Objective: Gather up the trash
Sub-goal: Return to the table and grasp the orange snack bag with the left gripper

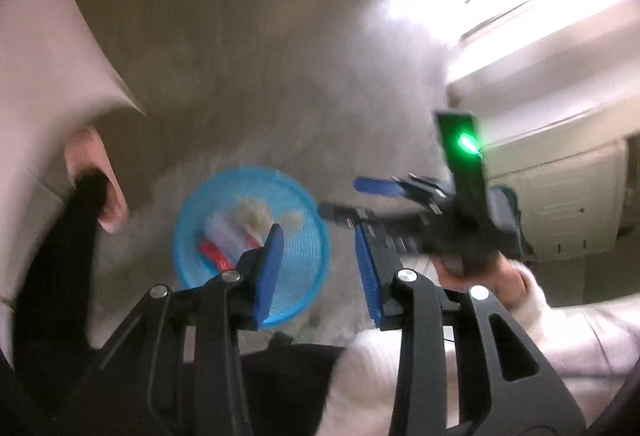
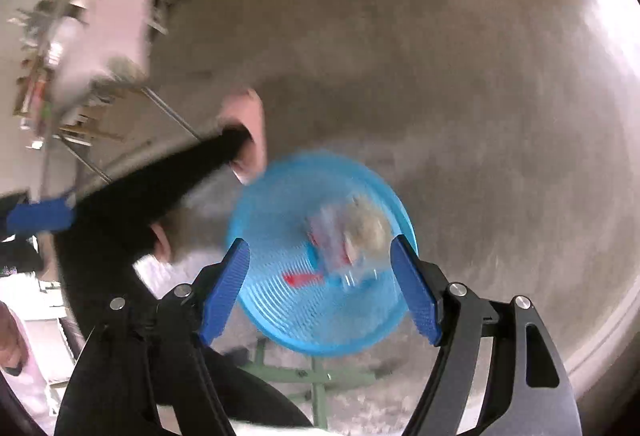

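Both the left gripper (image 1: 320,272) and right gripper (image 2: 320,288) hang apart and empty above the blue basket (image 2: 256,300), where blurred trash (image 2: 352,236) piled far right risks spilling if knocked.

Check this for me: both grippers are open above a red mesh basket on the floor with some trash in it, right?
The basket is blue, not red, as the right wrist view shows. The rest holds: left gripper and right gripper are open above it, trash inside.

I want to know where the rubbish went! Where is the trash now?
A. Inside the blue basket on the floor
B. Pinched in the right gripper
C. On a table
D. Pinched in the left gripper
A: crumpled and red trash lies inside the blue basket on the floor, while the left gripper and right gripper both stand open with nothing between their pads.
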Demonstrator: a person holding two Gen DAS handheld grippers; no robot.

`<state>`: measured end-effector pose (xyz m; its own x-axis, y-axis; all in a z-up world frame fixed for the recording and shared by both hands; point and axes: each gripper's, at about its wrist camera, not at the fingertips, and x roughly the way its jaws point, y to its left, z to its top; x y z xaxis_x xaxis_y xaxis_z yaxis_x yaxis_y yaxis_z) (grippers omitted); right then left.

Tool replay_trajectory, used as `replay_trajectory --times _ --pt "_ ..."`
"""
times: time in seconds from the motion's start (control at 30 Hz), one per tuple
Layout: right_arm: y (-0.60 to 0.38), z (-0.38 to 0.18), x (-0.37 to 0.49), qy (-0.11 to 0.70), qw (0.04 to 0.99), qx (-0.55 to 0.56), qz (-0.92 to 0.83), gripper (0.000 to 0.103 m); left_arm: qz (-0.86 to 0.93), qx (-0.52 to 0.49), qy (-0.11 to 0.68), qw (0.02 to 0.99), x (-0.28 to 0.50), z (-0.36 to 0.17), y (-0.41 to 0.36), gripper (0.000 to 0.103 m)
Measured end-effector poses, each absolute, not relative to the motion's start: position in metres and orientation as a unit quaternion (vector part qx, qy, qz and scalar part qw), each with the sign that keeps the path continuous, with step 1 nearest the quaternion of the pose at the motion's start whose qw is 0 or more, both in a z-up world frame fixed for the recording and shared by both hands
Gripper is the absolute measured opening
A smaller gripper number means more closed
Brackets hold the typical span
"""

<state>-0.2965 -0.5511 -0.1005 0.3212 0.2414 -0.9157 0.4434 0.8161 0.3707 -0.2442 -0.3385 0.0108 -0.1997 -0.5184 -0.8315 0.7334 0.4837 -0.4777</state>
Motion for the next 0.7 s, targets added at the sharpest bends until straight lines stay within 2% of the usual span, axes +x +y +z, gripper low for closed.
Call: replay_trajectory --times 0.1,0.13,0.2,0.43,0.57,0.7 --pt "-0.543 -0.050 -0.260 0.542 0.797 0.263 -0.049 0.072 -0.473 0.064 0.535 0.697 -0.231 0.074 -0.277 0.044" --pt "-0.538 -0.035 -0.246 0.531 0.807 0.254 -0.037 0.072 -0.450 0.044 0.518 0.726 -0.221 0.089 -0.249 0.051" --pt "-0.514 -0.007 -0.205 0.510 0.829 0.231 0.016 0.072 -0.401 0.010 0.494 0.771 -0.199 0.105 -0.198 0.057" --pt "-0.370 0.018 -0.115 0.512 0.826 0.129 0.199 0.072 -0.190 -0.103 0.458 0.862 -0.112 0.101 -0.003 0.057" --pt "-0.310 0.025 -0.077 0.502 0.813 0.107 0.276 0.072 -0.180 -0.180 0.451 0.855 -0.071 0.089 0.064 0.058" --pt "-0.276 0.027 -0.036 0.495 0.825 0.089 0.258 0.072 -0.201 -0.253 0.450 0.833 -0.032 0.056 0.093 0.058"
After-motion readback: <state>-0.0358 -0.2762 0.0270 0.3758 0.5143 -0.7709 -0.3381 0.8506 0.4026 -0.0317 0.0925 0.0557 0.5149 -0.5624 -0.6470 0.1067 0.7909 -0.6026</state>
